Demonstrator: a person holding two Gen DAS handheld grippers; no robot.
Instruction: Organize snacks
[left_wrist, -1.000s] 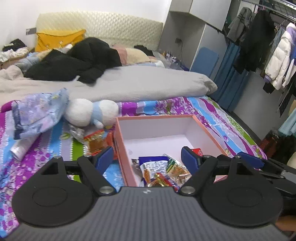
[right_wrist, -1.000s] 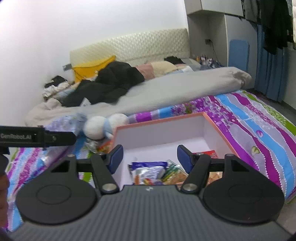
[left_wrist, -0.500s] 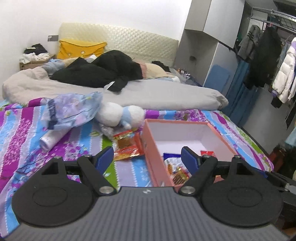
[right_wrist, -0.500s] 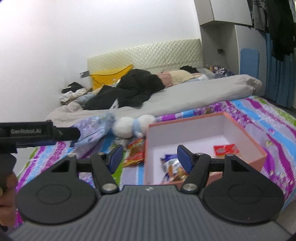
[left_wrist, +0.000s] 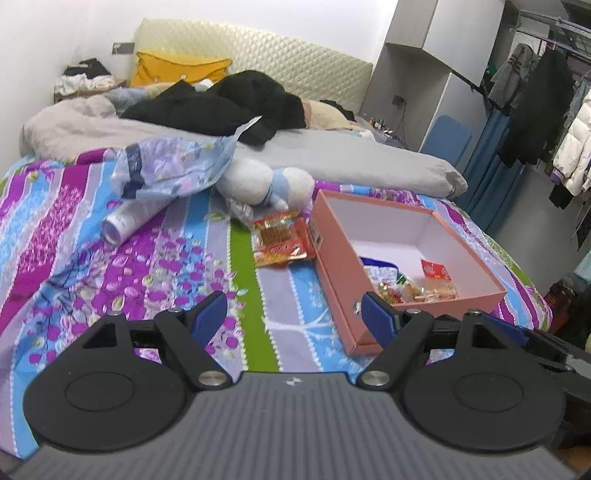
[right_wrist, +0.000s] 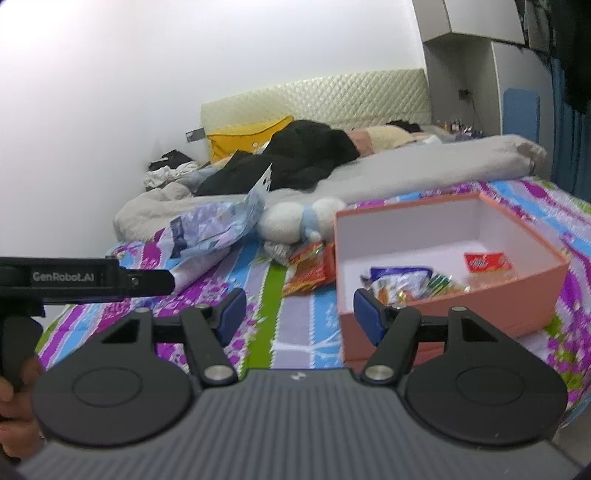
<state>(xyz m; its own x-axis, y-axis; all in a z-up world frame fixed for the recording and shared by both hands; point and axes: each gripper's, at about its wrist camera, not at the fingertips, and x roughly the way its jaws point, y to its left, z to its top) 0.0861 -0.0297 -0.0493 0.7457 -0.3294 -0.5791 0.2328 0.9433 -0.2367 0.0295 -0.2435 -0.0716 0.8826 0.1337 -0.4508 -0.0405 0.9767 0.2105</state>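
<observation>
While both jaws stand wide and empty above the striped bedspread (left_wrist: 110, 266), the red snack packet (left_wrist: 282, 242) lies just left of the pink box (left_wrist: 334, 273), ahead and slightly right of the left gripper (left_wrist: 293, 314), long edge running alongside the box wall; the right gripper (right_wrist: 299, 312) looks about equally near

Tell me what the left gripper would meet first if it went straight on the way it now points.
Probably the patterned bedspread: the left gripper is open, empty and angled down at bare cover beside the pink box. Farther along lies the orange snack packet, though depth is hard to judge.
</observation>
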